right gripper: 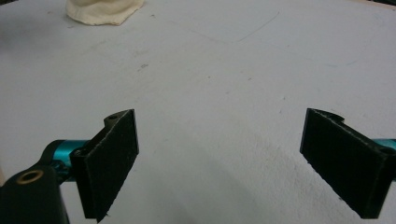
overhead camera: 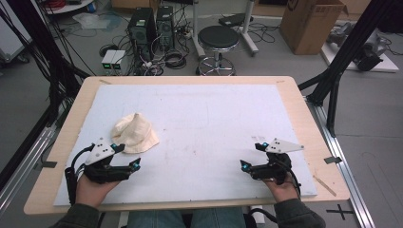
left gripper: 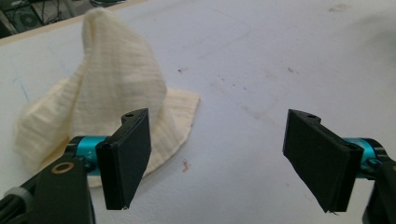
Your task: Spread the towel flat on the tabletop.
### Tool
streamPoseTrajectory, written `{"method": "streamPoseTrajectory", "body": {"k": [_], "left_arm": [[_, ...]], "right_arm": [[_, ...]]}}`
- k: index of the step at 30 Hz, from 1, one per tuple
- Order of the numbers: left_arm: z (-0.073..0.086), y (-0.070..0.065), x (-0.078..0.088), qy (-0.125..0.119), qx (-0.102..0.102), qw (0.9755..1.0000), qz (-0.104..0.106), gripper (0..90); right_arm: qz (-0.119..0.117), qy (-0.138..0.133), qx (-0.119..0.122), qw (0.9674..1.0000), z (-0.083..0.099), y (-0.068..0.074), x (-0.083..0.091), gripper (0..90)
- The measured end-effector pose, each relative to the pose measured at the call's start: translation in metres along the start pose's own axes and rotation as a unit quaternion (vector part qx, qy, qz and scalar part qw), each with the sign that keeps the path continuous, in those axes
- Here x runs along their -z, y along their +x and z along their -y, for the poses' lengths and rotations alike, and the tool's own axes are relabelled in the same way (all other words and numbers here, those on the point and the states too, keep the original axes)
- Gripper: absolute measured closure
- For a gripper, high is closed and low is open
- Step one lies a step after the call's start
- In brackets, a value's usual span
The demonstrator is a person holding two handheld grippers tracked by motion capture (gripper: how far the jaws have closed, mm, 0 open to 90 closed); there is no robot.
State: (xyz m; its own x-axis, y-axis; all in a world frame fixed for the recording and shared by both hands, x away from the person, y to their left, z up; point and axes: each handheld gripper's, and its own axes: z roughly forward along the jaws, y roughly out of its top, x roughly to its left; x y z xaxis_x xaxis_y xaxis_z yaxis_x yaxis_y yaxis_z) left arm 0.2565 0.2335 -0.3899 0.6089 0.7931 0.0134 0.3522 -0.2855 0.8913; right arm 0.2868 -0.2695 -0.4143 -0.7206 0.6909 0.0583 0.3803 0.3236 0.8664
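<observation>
A cream cloth lies crumpled on the white sheet that covers the wooden tabletop, on the left half and rather nearer the person's edge than the far one; part of it is pulled up into a soft peak while the rest spreads flat around it. The left gripper sits just beside the cloth on its near side — in the high view one jaw tip is right at the cloth's near edge, though whether it touches cannot be told from there. Its jaws are spread wide with nothing between them; in the left gripper view the cloth rises behind the left-hand jaw, its ribbed weave plain to see, and the gap between the jaws holds only bare sheet (marked with a few faint smudges). The right gripper rests well apart from the cloth, low on the right side of the sheet, held by the person's right hand. Its jaws are likewise released and wide — the right gripper view looks across open sheet, with the cloth far off at the top left corner. The left hand grips its tool at the sheet's near edge.
</observation>
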Motion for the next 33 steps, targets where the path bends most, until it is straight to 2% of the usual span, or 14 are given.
{"method": "streamPoseTrajectory", "body": {"k": [5,8,12,13,16,20,22,28,30,31,33], "left_arm": [[-0.011,0.007,-0.002,0.006,-0.005,1.0000,-0.004,26.0],[-0.018,0.013,-0.006,0.007,0.000,1.0000,-0.003,26.8],[-0.035,0.025,-0.018,0.005,0.006,0.9999,-0.013,26.9],[-0.035,0.025,-0.018,0.005,0.006,0.9999,-0.013,26.7],[-0.043,0.033,-0.027,0.006,0.022,0.9997,-0.009,26.7],[-0.050,0.043,-0.041,0.024,0.032,0.9991,-0.017,26.7],[-0.051,0.047,-0.049,0.028,0.037,0.9986,-0.026,26.8],[-0.045,0.058,-0.071,0.061,0.042,0.9960,-0.050,26.9],[-0.044,0.059,-0.077,0.061,0.046,0.9958,-0.050,27.0],[-0.043,0.060,-0.082,0.065,0.049,0.9955,-0.049,31.0],[-0.039,0.062,-0.090,0.078,0.058,0.9939,-0.052,31.5]], "right_arm": [[-0.006,-0.002,0.003,1.0000,-0.002,0.001,0.000,10.9],[-0.007,-0.002,0.006,1.0000,-0.003,0.000,-0.001,10.9],[-0.011,-0.004,0.008,0.9999,-0.004,0.001,-0.002,10.8],[-0.011,-0.004,0.008,0.9999,-0.004,0.001,-0.002,10.8],[-0.014,-0.008,0.009,0.9998,-0.006,0.000,-0.003,10.9],[-0.016,-0.013,0.002,0.9998,-0.007,-0.001,-0.004,10.9],[-0.017,-0.017,0.002,0.9997,-0.007,-0.001,-0.003,10.9],[-0.021,-0.020,0.000,0.9996,-0.008,-0.002,-0.004,10.8],[-0.024,-0.019,-0.001,0.9995,-0.007,-0.002,-0.006,10.9],[-0.023,-0.018,0.002,0.9996,-0.007,-0.003,-0.007,10.8],[-0.025,-0.017,0.001,0.9995,-0.007,-0.003,-0.008,10.9]]}}
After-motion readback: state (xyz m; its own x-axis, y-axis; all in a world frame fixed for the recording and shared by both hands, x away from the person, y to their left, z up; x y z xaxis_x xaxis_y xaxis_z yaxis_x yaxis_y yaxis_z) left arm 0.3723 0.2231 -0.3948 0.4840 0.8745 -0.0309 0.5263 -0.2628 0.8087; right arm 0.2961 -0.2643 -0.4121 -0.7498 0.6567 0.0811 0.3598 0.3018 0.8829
